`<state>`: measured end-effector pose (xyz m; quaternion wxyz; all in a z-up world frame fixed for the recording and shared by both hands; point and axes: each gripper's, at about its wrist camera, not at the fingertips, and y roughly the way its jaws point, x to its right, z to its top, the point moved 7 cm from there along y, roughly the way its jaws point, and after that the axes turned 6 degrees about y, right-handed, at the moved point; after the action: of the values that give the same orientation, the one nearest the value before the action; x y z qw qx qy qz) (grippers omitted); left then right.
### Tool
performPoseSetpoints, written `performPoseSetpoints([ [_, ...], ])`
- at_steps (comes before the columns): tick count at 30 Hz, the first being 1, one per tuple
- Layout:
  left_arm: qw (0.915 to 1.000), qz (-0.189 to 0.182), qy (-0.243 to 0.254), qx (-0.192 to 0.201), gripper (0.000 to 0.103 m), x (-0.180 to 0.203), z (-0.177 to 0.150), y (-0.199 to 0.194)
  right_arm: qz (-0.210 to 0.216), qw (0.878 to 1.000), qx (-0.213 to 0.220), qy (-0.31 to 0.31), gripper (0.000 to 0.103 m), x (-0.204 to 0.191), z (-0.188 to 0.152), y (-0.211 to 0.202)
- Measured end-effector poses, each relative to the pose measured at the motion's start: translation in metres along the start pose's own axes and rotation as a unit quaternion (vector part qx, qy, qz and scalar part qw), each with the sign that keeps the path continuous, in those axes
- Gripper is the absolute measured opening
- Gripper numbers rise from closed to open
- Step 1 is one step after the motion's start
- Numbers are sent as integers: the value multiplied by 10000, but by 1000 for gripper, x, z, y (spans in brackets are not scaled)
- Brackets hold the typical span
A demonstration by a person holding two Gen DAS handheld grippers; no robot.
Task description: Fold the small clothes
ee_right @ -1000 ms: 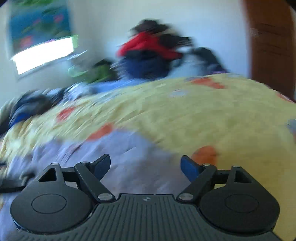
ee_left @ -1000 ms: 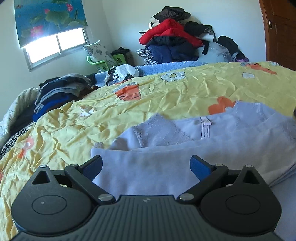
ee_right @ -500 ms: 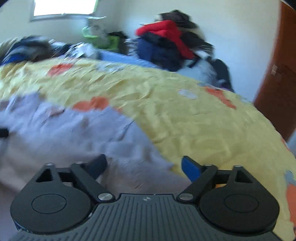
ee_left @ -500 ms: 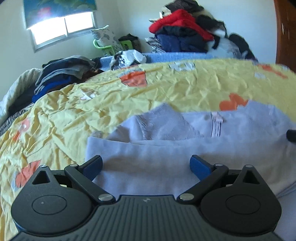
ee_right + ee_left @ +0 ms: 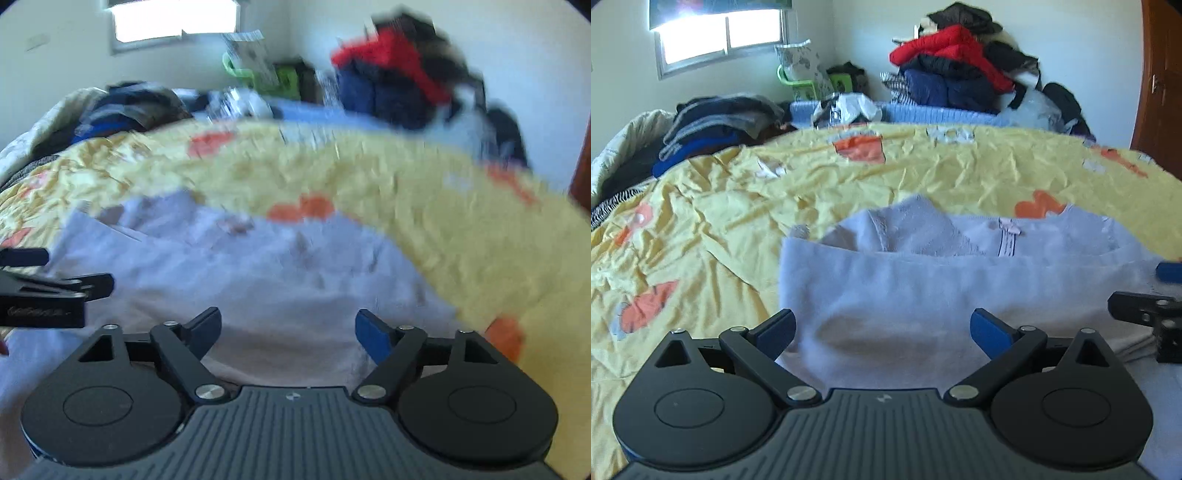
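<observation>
A pale lilac garment point(image 5: 923, 288) lies partly folded on the yellow bedspread point(image 5: 738, 206), its near layer turned over the collar part with a small label point(image 5: 1008, 236). My left gripper point(image 5: 882, 328) is open and empty, low over the garment's left half. My right gripper point(image 5: 288, 328) is open and empty over the garment point(image 5: 258, 273) on its right half. The right gripper's fingers point(image 5: 1145, 306) show at the right edge of the left wrist view; the left gripper's fingers point(image 5: 55, 288) show at the left edge of the blurred right wrist view.
A heap of red, navy and black clothes point(image 5: 960, 70) stands at the back by the wall. Folded dark clothes point(image 5: 713, 125) lie at the bed's far left. A green basket point(image 5: 801, 81) sits under the window. A wooden door point(image 5: 1160, 81) is at the right.
Both grippers have moved over the garment and closer together; each now shows in the other's view. The right wrist view has swung left. Both stay open.
</observation>
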<state>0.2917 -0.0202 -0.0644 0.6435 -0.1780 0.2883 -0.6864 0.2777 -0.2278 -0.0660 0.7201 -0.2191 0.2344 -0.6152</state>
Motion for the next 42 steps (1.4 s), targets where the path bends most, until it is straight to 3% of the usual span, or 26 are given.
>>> performPoseSetpoints([
  [2,10000,22,-74,1,102,-3,-3,-4,84,9995,264,-152,96,-8,1,-11],
  [4,9997,-8,-211,-155,102,-5,-9,-4,-128,9998,111,-131,95,-6,2,-1],
  [6,9990,-124,-356,-221,102,-7,-15,-9,-446,9983,-300,232,77,6,0,11],
  [8,9990,-174,-387,-146,102,-10,-21,-18,-170,9979,-147,613,80,8,0,-5],
  [10,9990,-122,-404,-140,102,-12,-28,-25,150,9978,100,633,91,3,0,-20],
  [12,9986,-194,-443,-203,102,-12,-33,-31,-277,9978,-176,580,81,0,-6,-20],
  [13,9984,-252,-460,-210,102,-11,-36,-36,-394,9976,-143,550,83,-3,-7,-26],
  [17,9986,-299,-410,-143,102,-11,-47,-59,81,9984,329,447,92,-25,-19,-66],
  [22,9988,-326,-348,-80,102,-13,-66,-87,-299,9975,384,514,92,-20,-50,-95],
  [27,9998,-53,-159,116,102,-28,-96,-120,-282,9961,260,795,92,-5,-99,-121],
  [30,9996,-21,-281,-16,102,-36,-115,-128,-316,9959,168,829,92,-3,-122,-126],
  [35,9975,-240,-603,-277,102,-40,-133,-124,-62,9946,308,985,92,-9,-132,-133],
  [42,9962,-263,-825,-63,102,-54,-136,-143,-505,9941,496,819,91,-3,-132,-148],
])
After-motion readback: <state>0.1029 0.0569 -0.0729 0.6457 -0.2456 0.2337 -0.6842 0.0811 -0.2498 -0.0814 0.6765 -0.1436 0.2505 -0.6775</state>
